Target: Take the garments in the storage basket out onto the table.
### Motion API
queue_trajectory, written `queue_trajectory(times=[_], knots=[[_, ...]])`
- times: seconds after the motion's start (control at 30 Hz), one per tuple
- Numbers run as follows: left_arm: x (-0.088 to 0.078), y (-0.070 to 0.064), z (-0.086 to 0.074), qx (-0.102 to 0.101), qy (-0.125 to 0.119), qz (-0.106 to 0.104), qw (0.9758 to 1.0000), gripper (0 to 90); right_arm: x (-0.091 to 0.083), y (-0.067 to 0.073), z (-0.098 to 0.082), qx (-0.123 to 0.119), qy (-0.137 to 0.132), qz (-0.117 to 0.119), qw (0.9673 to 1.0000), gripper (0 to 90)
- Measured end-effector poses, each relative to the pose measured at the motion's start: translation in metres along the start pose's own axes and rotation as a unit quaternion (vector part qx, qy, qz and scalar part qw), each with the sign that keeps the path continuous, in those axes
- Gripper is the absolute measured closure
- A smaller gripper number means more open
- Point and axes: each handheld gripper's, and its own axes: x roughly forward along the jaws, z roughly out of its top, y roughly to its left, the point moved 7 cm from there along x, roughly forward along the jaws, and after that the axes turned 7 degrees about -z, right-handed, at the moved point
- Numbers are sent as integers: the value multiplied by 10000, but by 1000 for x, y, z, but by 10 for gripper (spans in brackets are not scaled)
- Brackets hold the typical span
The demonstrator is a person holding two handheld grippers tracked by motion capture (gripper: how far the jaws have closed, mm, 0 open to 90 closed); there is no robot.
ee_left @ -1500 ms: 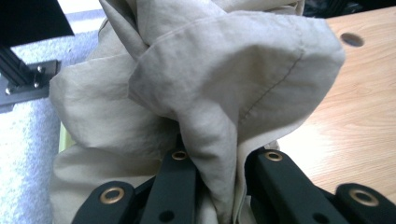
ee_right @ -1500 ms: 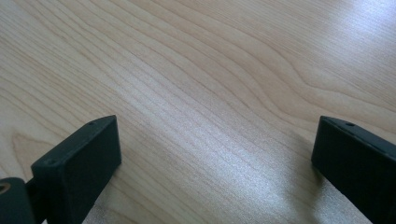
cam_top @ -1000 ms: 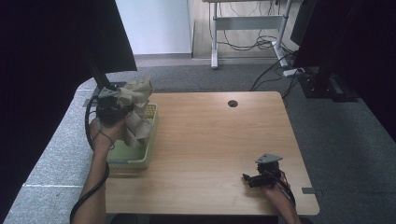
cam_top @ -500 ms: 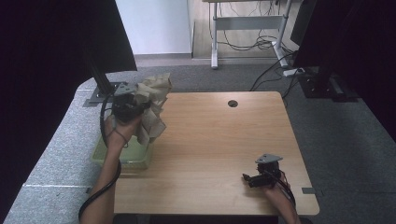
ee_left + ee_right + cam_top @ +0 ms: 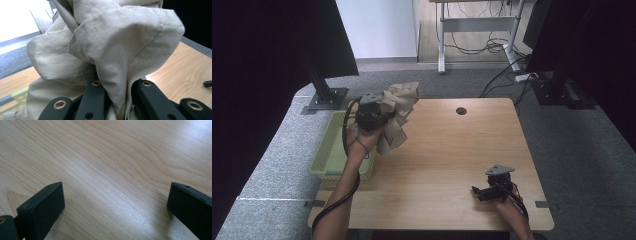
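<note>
A pale green basket (image 5: 328,159) sits at the left edge of the wooden counter (image 5: 452,150), overhanging it a little on the outer side. Just right of the basket, above its far right corner and the counter beside it, the left tool (image 5: 373,116) hangs in the person's left hand (image 5: 364,142), its grey three-cornered plate on top. Its jaws are pinched tight on a crumpled beige cloth (image 5: 398,112): in the left gripper view the fabric (image 5: 120,57) is squeezed into the narrow gap between the two black jaws and billows out above them. In the high view the cloth is lifted clear of the basket, bunched at the tool and drooping toward the counter to the right of the basket.

Farther right of the basket, near the counter's far edge, is a small round hole (image 5: 461,111).

Well to the right of the basket, by the counter's near right corner, the right tool (image 5: 492,190) lies low on the wood in the person's right hand. Its jaws stand wide apart with only bare counter (image 5: 112,170) between them, gripping nothing.
</note>
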Motion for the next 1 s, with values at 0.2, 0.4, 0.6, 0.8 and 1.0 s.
queue_trajectory(times=[0.2, 0.4, 0.6, 0.8, 1.0], knots=[[21, -16, -5, 71, 76, -173, 9998, 818, 0, 0, 0, 0, 2, 6, 10000, 10], [43, -34, -11, 121, 144, -393, 9990, 817, 0, 0, 0, -7, 0, 5, 10000, 10], [62, -49, -17, 146, 220, -541, 9982, 816, 0, 0, 0, -13, -1, 11, 10000, 10], [90, -69, -28, 160, 347, -752, 9964, 815, 0, 0, 0, -14, -4, 16, 10000, 10], [111, -83, -41, 248, 485, -863, 9948, 813, 0, 1, 0, -31, -4, 26, 10000, 10]])
